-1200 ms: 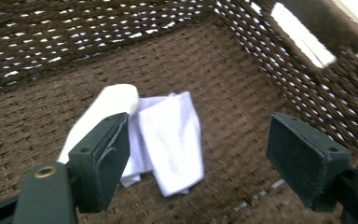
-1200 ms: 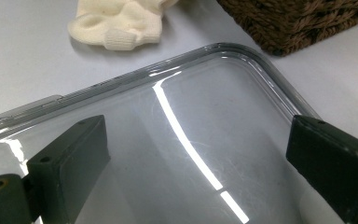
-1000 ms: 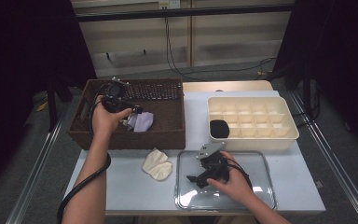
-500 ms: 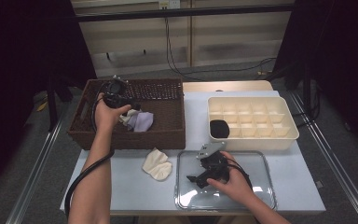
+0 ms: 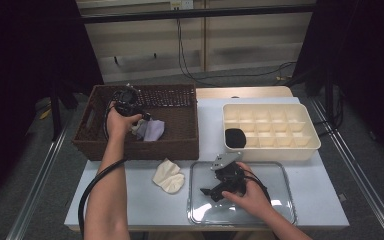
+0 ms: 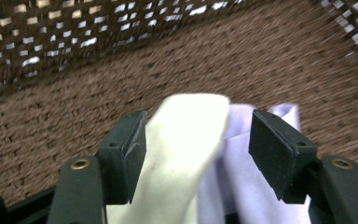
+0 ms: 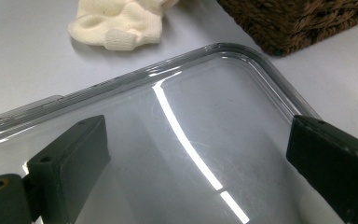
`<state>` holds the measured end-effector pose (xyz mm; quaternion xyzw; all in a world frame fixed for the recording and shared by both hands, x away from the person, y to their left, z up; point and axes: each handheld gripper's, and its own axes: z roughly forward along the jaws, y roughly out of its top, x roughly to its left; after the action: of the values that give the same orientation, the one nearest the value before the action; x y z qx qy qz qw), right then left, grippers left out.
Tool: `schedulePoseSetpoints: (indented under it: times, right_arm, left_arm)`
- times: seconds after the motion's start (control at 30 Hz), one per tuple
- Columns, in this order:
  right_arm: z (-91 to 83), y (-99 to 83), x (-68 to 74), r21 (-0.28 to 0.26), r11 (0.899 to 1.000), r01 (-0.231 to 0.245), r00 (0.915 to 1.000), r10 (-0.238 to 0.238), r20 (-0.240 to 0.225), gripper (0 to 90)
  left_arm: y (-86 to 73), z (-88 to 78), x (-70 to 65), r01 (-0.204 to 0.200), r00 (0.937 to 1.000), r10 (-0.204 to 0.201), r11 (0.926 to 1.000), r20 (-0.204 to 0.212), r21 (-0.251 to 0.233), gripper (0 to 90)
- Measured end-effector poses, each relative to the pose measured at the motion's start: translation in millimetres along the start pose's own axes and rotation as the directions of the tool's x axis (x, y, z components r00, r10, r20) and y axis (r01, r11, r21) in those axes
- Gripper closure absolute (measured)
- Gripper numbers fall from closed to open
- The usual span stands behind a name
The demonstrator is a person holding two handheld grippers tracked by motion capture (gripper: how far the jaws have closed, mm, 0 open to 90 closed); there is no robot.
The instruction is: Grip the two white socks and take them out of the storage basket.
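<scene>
My left hand-held gripper (image 5: 141, 119) is down inside the brown wicker basket (image 5: 180, 142), its jaws have just been closing, and a cream sock (image 6: 182, 154) now lies between the pads with a pale lilac cloth (image 6: 256, 186) beside and under it; the pads stand at either side of the sock and I judge they are not yet pressing on it, so the pick is begun but not made. My right hand-held gripper (image 7: 200, 168) rests over the clear plastic tray (image 5: 280, 172) at the near edge of the table (image 5: 130, 200), jaws wide apart with nothing in them. One black item (image 5: 234, 137) already sits in the near left compartment of the cream divided box (image 5: 310, 145), so I take it that one piece has been sorted. Still to go, as I see it: the sock and lilac cloth in the basket, and the cream bundle (image 5: 169, 176) lying on the table between basket and tray.
</scene>
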<state>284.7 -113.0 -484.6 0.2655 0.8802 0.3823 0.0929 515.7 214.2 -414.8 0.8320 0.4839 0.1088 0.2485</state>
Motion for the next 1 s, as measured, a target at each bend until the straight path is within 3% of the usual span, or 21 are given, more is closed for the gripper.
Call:
schedulePoseSetpoints:
  times: [0.03,0.17,0.43,0.53,0.63,1.0]
  right_arm:
    - [0.0,0.0,0.1,0.000,1.000,0.000,1.0000,0.000,0.002,5.1]
    - [-0.2,0.0,-0.1,0.002,1.000,-0.001,1.0000,0.001,-0.003,5.1]
    - [0.0,0.0,0.2,0.002,1.000,-0.003,1.0000,0.003,0.001,5.1]
    - [-0.1,0.0,0.2,0.002,1.000,-0.003,1.0000,0.003,-0.002,5.1]
    - [-0.1,0.0,0.1,0.002,1.000,-0.003,1.0000,0.003,-0.003,5.1]
    - [-0.3,0.2,0.1,0.004,1.000,-0.005,1.0000,0.005,-0.005,5.1]
  left_arm:
    - [-0.4,0.8,1.7,-0.011,0.9999,0.011,0.9998,-0.007,0.014,37.8]
    - [-3.5,2.9,5.9,0.011,0.9999,-0.011,0.9996,-0.007,0.028,45.5]
    - [-6.3,-7.5,12.7,0.048,0.9985,-0.047,0.9979,-0.028,0.043,81.8]
    - [-4.5,-17.0,14.1,0.058,0.9982,-0.057,0.9975,-0.017,0.040,84.1]
    - [-3.1,-29.1,15.9,0.095,0.9955,-0.095,0.9949,-0.010,0.034,84.9]
    - [5.2,-72.8,8.7,0.117,0.9923,-0.118,0.9931,0.039,0.006,85.1]
